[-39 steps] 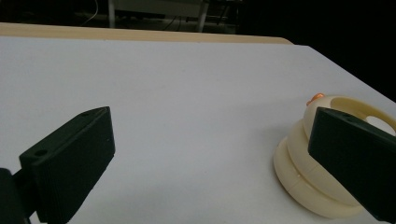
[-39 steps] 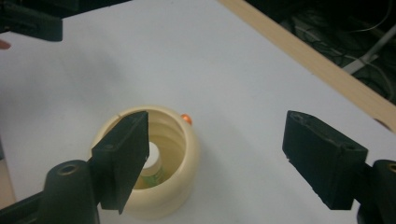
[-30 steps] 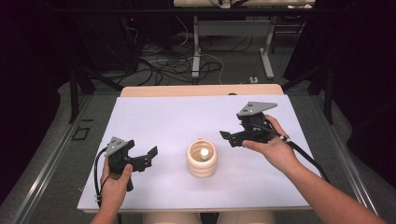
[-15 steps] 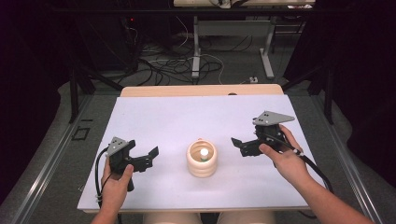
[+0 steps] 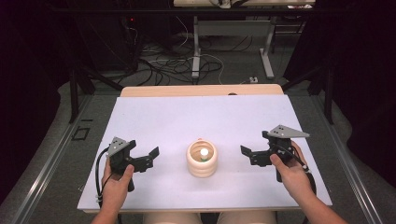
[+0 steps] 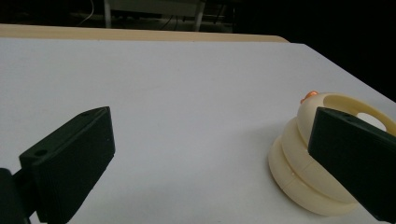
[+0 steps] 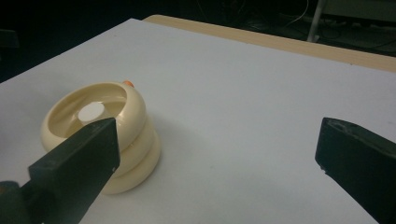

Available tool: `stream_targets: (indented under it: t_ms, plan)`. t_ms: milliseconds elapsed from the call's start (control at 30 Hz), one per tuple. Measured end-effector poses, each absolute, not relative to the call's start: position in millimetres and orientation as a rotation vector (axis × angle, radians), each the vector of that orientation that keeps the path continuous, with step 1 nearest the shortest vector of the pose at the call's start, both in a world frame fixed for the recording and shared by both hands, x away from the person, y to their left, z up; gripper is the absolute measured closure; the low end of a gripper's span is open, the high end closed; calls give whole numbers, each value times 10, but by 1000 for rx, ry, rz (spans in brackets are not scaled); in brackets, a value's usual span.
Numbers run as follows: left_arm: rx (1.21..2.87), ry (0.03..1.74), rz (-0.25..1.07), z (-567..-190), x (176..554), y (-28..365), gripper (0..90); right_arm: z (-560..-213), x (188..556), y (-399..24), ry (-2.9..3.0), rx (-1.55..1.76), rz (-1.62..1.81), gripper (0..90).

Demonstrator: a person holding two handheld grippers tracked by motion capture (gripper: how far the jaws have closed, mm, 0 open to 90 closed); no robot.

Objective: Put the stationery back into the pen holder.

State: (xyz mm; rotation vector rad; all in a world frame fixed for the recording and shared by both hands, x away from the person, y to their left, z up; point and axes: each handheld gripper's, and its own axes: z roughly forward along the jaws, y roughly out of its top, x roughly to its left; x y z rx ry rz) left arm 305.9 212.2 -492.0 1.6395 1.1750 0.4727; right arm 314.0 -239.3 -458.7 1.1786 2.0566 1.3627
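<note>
One cream ringed pot (image 5: 201, 158) at table (image 5: 196, 116) centre, two grippers, left gripper (image 5: 148, 157) at nine o'clock, right gripper (image 5: 246, 154) at three, both spread wide, empty, right jaws just opened.

- I'm sitting in what looks like a lab or recording room, not a home.
- Under my hands is a plain white board (image 5: 205, 116) laid over a wooden tabletop (image 5: 201, 90), whose bare edge shows at the far side, centre of the frame.
- Upper centre, loose cables (image 5: 187, 56) sprawl across a grey floor (image 5: 233, 65) around metal table legs (image 5: 195, 46).
- Dark curtains or walls (image 5: 364, 70) close off the upper left and right.
- Metal rails (image 5: 46, 172) run along both lower sides of the table.
- A small red light (image 5: 132, 19) glows on dark equipment, upper left.
</note>
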Motion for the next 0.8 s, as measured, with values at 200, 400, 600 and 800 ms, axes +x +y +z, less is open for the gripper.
stream_targets:
  t_ms: [200, 400, 600, 800]
  plan:
    - [1638, 1175, 472, -4926, 3056, 2120, 5, -4772, 3118, -2483, 2033, 1208, 1311, 0]
    - [1642, 1174, 473, -4934, 3060, 2123, 5, -4936, 3096, -2582, 2002, 1219, 1251, 1]
    - [1647, 1176, 471, -4944, 3063, 2113, 5, -5126, 3100, -2703, 1952, 1276, 1255, 8]
    - [1646, 1177, 470, -4958, 3068, 2099, 5, -5190, 3103, -2796, 1917, 1306, 1240, 21]
